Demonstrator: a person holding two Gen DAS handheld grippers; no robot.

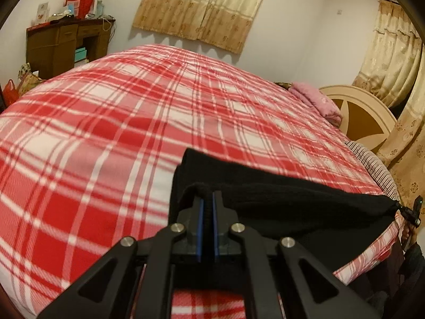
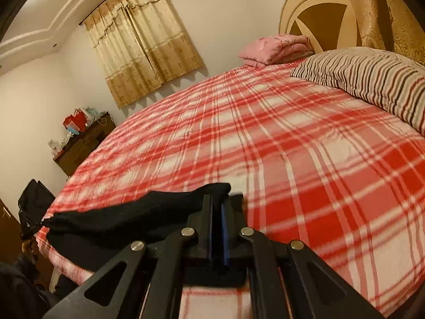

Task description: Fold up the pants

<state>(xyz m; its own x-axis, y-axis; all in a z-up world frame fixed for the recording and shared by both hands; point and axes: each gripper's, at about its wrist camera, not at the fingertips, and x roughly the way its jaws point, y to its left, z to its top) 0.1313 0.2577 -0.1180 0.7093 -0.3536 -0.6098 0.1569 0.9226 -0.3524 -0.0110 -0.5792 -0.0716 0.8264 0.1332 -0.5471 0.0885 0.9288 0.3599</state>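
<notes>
The black pants (image 1: 279, 202) hang stretched between my two grippers above the near edge of the bed. My left gripper (image 1: 208, 199) is shut on one end of the pants' top edge. That edge runs right to my right gripper, seen small at the far right (image 1: 410, 214). In the right wrist view my right gripper (image 2: 219, 202) is shut on the other end of the pants (image 2: 127, 220), and the fabric runs left to my left gripper (image 2: 28, 226). The lower part of the pants hangs out of sight below the grippers.
The bed wears a red and white plaid cover (image 1: 132, 122). A striped pillow (image 2: 366, 79), a folded pink blanket (image 2: 271, 49) and the headboard (image 2: 318, 18) lie at the bed's head. A brown dresser (image 1: 66, 45) stands by the far wall.
</notes>
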